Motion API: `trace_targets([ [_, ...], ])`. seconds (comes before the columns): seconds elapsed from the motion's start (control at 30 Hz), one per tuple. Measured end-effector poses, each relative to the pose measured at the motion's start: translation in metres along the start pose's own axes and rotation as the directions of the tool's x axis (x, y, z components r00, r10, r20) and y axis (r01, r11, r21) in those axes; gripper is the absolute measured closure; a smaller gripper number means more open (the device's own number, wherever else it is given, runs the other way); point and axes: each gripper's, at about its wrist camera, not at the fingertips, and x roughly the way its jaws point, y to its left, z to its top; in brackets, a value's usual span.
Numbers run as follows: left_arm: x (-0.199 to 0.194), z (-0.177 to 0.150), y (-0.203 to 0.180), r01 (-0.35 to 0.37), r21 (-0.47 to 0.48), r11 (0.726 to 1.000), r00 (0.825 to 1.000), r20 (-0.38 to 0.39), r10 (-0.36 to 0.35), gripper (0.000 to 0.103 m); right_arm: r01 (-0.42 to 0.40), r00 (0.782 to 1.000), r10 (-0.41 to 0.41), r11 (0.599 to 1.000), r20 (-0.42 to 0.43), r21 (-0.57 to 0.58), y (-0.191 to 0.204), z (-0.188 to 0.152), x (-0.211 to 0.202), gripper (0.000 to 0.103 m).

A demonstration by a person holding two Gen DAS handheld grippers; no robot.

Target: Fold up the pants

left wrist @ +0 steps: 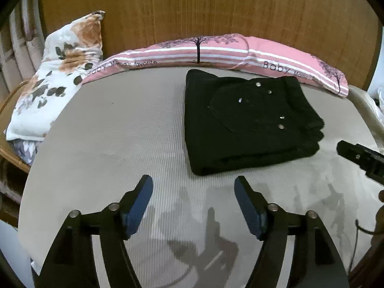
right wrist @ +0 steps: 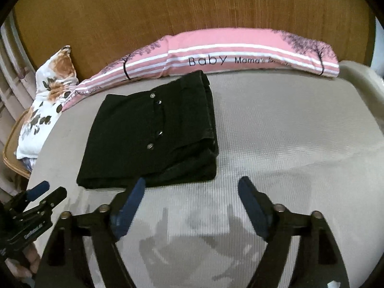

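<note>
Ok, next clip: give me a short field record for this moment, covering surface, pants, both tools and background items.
surface: grey mat
pants: black pants folded into a compact stack, lying flat, metal studs on top
left tool: left tool open, nothing between its pads, short of the pants
right tool: right tool open, holding nothing
background: pink striped pillow along wooden headboard; floral pillow at the left

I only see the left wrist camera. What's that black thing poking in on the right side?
Observer: That's the right tongs, open, nothing between them.
Child: Are they holding the pants?
Observer: No. The pants lie folded on the bed, ahead of the tips.
Child: Can you see my tongs?
Observer: Yes, the left tongs show at lower left, a hand below them.
</note>
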Motion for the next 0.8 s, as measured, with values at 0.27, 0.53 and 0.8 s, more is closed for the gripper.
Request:
trace_targets([
  [0.27, -0.043, -0.021, -0.009, -0.041, -0.002, 0.999, 0.998, 0.053, 0.041, 0.021, 0.068, 0.995, -0.063, 0.996, 0.080, -0.065, 0.035, -0.021, -0.038, 0.009],
  [0.53, -0.066, -0.034, -0.003, -0.063, -0.033, 0.997, 0.995, 0.081, 0.066, 0.018, 0.081, 0.992, -0.074, 0.994, 0.099, -0.071, 0.047, -0.036, -0.057, 0.004],
  [0.8, -0.075, -0.041, 0.002, -0.065, -0.052, 0.997, 0.994, 0.087, 0.069, 0.018, 0.101, 0.990, -0.091, 0.991, 0.112, -0.087, 0.055, -0.048, -0.064, 0.001],
])
